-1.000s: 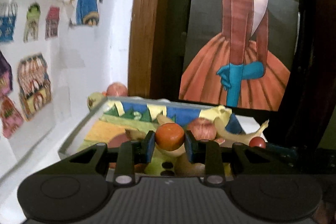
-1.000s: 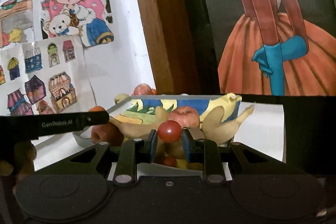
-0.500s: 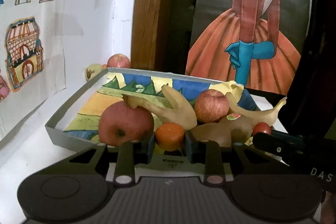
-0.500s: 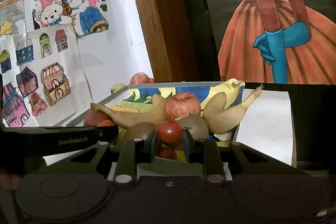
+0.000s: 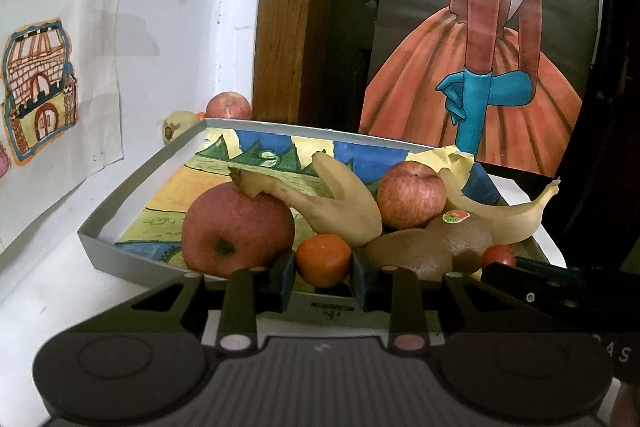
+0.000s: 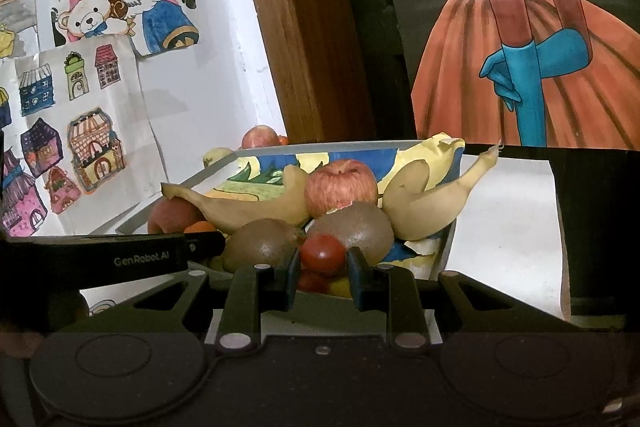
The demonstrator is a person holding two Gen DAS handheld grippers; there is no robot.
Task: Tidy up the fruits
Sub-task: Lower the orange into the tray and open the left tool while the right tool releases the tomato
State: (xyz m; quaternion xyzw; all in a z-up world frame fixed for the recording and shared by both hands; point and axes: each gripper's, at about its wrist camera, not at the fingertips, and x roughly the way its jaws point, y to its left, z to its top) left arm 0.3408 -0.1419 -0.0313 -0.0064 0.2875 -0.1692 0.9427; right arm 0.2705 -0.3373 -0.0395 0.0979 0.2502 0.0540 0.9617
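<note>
Two fruits are in my grasp at once: my left gripper (image 5: 323,261) pinches a small orange (image 5: 323,259) between its pads, and my right gripper (image 6: 323,259) pinches a cherry tomato (image 6: 323,253). Both hang low at the near edge of the grey tray (image 5: 132,183), which is lined with a painted sheet and already carries a large apple (image 5: 236,227), a second apple (image 5: 411,195), bananas (image 5: 340,203) and two kiwis (image 6: 262,245). One more apple (image 5: 229,105) and a pale fruit (image 5: 178,121) sit outside, behind the tray's far corner.

As I judge it, the step in hand is setting these two down in the tray. Done well, each should go into a bare pocket, lowered until it rests on the liner before my pads part, so that neither rolls or nudges the stacked bananas.
</note>
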